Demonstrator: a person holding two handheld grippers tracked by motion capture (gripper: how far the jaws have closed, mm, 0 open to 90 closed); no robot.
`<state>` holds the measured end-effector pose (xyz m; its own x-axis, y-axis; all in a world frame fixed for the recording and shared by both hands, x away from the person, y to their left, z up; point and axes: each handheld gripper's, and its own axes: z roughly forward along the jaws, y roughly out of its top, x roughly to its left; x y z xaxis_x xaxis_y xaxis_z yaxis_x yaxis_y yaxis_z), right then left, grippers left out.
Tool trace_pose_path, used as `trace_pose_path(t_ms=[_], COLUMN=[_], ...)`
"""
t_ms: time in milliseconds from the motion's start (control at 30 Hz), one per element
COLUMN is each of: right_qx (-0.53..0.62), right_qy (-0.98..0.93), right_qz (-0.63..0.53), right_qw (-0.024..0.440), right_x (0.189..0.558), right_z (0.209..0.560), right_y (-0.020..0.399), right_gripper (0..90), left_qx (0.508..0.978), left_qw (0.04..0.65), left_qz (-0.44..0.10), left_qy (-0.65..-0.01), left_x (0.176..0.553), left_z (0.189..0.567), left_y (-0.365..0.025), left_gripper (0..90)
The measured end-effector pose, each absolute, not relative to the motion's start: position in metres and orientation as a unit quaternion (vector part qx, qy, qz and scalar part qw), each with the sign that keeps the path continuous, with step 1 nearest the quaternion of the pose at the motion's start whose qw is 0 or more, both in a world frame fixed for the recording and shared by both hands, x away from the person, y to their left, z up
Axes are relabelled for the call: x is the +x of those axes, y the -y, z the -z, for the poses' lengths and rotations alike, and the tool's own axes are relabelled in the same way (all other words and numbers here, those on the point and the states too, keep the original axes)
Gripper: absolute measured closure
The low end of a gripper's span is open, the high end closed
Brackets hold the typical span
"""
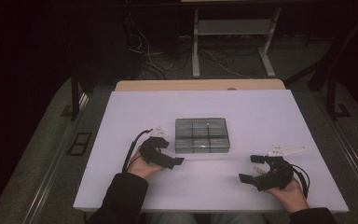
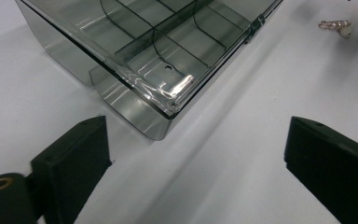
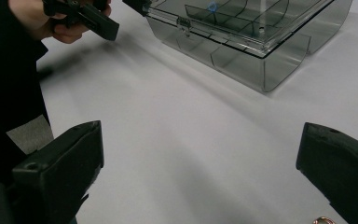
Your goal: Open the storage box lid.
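A smoky clear plastic box (image 1: pixel 201 135) with a shut lid and several compartments lies in the middle of the white table (image 1: pixel 265 112). My left gripper (image 1: pixel 171 153) sits just left of the box's near-left corner, open, with nothing between its fingers. In the left gripper view that box corner (image 2: pixel 158 65) lies just ahead of the open left gripper (image 2: pixel 196 140). My right gripper (image 1: pixel 251 168) rests open near the front right, apart from the box. In the right gripper view, the box (image 3: pixel 242 37) is far ahead and bare table lies between the jaws of the right gripper (image 3: pixel 200 158).
A small metal clip-like piece (image 2: pixel 335 25) lies on the table beyond the box corner. A copper-coloured ring (image 3: pixel 324 220) peeks in at the bottom of the right gripper view. Behind the table are a wooden edge (image 1: pixel 200 85), cables and metal frame legs (image 1: pixel 196 51).
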<state>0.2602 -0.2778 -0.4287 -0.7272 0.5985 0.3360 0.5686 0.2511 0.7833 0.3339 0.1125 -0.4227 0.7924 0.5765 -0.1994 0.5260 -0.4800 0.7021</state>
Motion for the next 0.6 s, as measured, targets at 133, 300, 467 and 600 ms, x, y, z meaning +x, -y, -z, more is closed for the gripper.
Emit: trace_pose_path(t_ms=[133,300,467,600], right_qx=[0.369,0.368,0.368,0.368], right_qy=[-0.792,-0.791,-0.792,-0.792], right_qz=[-0.487,-0.488,-0.486,-0.486], right_qw=[0.015,0.015,0.015,0.016], right_x=[0.2600,0.2599,0.2599,0.2601], right_z=[0.4286,0.4286,0.4285,0.4286], right_y=[0.2778,0.2778,0.2779,0.2782], right_gripper=[0.4,0.4,0.4,0.4], left_qx=[0.864,0.865,0.864,0.864], left_qw=[0.394,0.395,0.391,0.388], left_qz=[-0.045,-0.061,-0.068,-0.077], left_qy=[-0.309,-0.302,-0.310,-0.312], left_x=[0.3326,0.3325,0.3350,0.3351], left_z=[0.4208,0.4195,0.4209,0.4217], left_y=[-0.1115,-0.1119,-0.1143,-0.1143], left_gripper=[16.4,29.6,42.7,50.3])
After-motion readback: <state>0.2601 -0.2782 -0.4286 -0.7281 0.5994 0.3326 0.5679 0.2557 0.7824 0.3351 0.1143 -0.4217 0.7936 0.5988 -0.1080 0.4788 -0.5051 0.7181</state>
